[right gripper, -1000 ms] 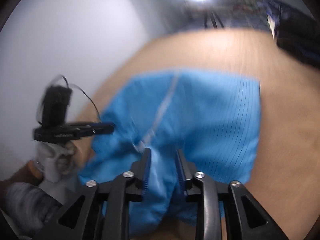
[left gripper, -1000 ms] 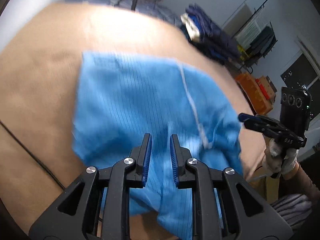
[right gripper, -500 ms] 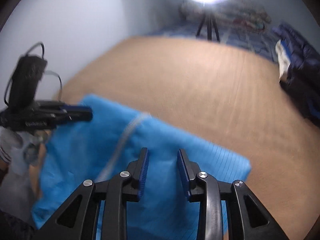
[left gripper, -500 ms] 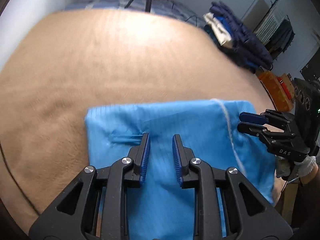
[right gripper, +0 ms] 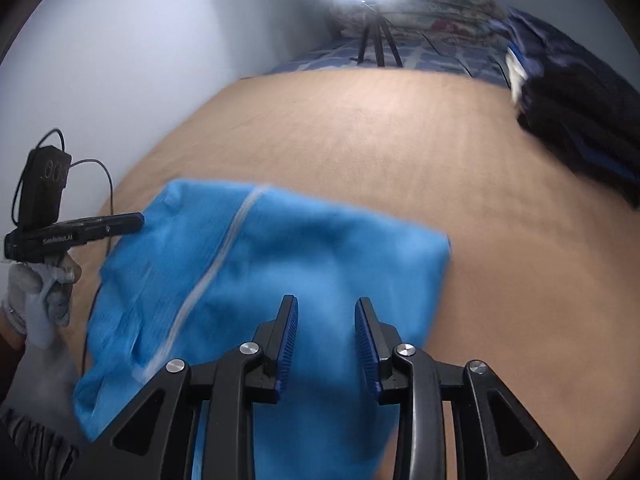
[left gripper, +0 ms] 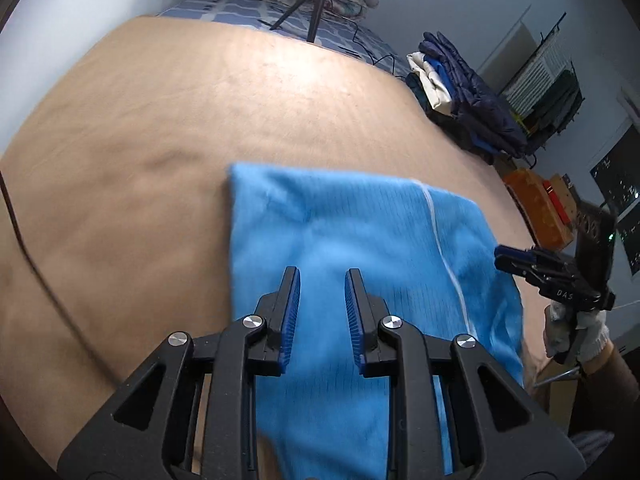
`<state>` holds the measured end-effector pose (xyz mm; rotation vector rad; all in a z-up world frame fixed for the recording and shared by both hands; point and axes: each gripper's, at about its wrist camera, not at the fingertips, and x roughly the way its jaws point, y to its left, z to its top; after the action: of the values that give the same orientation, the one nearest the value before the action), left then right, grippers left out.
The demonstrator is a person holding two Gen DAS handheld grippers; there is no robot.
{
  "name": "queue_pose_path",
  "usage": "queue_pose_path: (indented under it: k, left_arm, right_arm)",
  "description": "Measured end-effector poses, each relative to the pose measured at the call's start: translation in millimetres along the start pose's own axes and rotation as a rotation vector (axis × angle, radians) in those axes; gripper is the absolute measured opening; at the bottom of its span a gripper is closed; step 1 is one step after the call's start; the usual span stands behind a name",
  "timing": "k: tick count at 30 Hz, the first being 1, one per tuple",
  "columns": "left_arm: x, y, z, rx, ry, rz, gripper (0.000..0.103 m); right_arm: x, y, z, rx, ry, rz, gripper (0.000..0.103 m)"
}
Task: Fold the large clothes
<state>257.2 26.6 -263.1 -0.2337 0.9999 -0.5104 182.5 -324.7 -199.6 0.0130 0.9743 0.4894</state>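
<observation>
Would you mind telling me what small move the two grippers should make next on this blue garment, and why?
Probably lower both onto the near edge and grip. The left gripper and right gripper hover with jaws apart, empty, over the blue garment, which lies folded on the tan blanket.

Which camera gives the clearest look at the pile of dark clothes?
The left wrist view: the pile of dark clothes is sharp there, showing navy and cream layers. The right wrist view shows only a blurred dark mass at its right edge.

blue garment (right gripper: 304, 280) blurred, near edge cut off, dark clothes pile (right gripper: 576, 120) smeared
</observation>
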Motion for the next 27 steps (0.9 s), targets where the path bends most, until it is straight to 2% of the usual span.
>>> queue_pose_path:
  k: [3, 6, 9, 13, 14, 15, 16, 17, 18, 19, 22, 27]
  left_arm:
    - [-5.2, 8.3, -26.4, -0.022, 0.016, 0.016, 0.022]
    - [0.2, 22.2, -48.1, -0.071, 0.035, 0.015, 0.022]
    - [-4.7, 25.8, -57.7, -0.086, 0.013, 0.005, 0.022]
    - [-21.8, 31.9, -64.1, -0.111, 0.024, -0.006, 0.024]
    - [-27.5, 35.9, -65.1, -0.131, 0.024, -0.027, 0.028]
    - [-32.2, 40.8, -65.2, -0.157, 0.022, -0.055, 0.043]
    - [-37.6, 48.0, -64.7, -0.195, 0.018, -0.092, 0.056]
    - [-41.5, 54.3, -63.9, -0.232, 0.013, -0.123, 0.061]
    - [-43.7, 60.1, -62.7, -0.268, 0.012, -0.146, 0.068]
    - [-44.5, 68.2, -60.7, -0.317, 0.017, -0.177, 0.07]
    - [-40.0, 86.3, -54.8, -0.42, 0.044, -0.266, 0.07]
    - [-28.1, 97.4, -44.6, -0.452, 0.067, -0.289, 0.07]
  right_arm:
    - [-5.4, -0.3, -32.4, 0.007, 0.013, -0.028, 0.032]
    - [-3.5, -4.6, -61.1, 0.047, 0.023, -0.021, 0.032]
    - [-10.7, -4.7, -72.5, 0.062, 0.026, -0.031, 0.032]
    - [-29.2, -8.7, -75.7, 0.054, 0.033, -0.028, 0.034]
    - [-37.7, -11.9, -76.8, 0.062, 0.013, -0.022, 0.04]
    - [-46.3, -16.9, -77.6, 0.082, -0.015, -0.01, 0.045]
    - [-52.3, -21.5, -77.8, 0.1, -0.039, 0.001, 0.058]
    - [-58.2, -26.5, -78.0, 0.121, -0.069, 0.013, 0.073]
    - [-64.2, -33.2, -77.2, 0.146, -0.105, 0.023, 0.08]
    - [-67.3, -37.3, -76.3, 0.163, -0.125, 0.032, 0.088]
    - [-68.0, -50.2, -71.5, 0.222, -0.138, 0.073, 0.089]
    - [-49.3, -62.6, -63.4, 0.271, -0.095, 0.114, 0.086]
